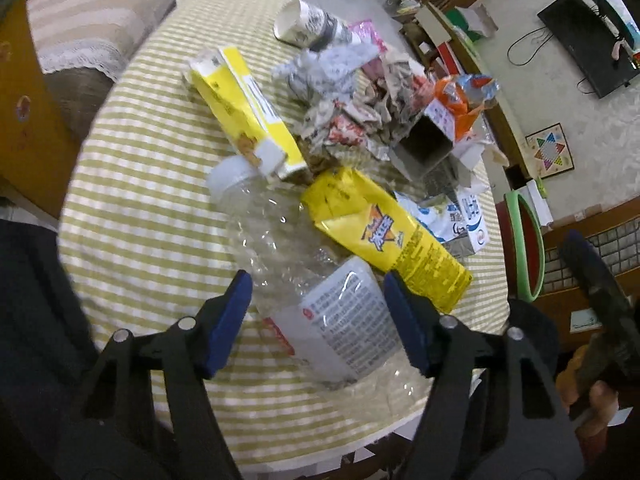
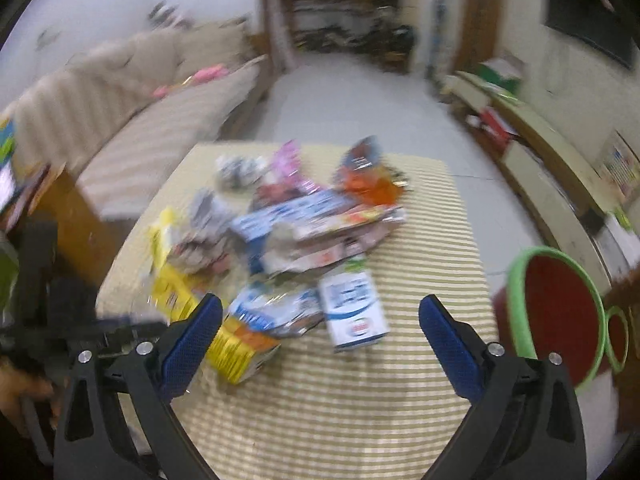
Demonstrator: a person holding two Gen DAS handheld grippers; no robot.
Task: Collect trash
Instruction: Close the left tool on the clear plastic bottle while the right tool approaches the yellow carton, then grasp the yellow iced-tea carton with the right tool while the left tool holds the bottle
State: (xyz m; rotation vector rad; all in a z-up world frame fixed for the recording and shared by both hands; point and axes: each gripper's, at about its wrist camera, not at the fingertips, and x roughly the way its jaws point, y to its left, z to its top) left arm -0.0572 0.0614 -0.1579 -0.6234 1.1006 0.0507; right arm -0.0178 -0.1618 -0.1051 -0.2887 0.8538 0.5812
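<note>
A heap of trash lies on a table with a green-and-white striped cloth. My left gripper is open, with its blue pads on either side of a crushed clear plastic bottle with a white label, not pressing it. Beyond lie a yellow snack bag, a yellow carton, crumpled paper and a paper cup. My right gripper is open and empty above the near side of the heap, over a white-and-blue milk carton.
A red bin with a green rim stands at the table's right side; it also shows in the left wrist view. A striped sofa is to the left. Shelves with boxes line the right wall.
</note>
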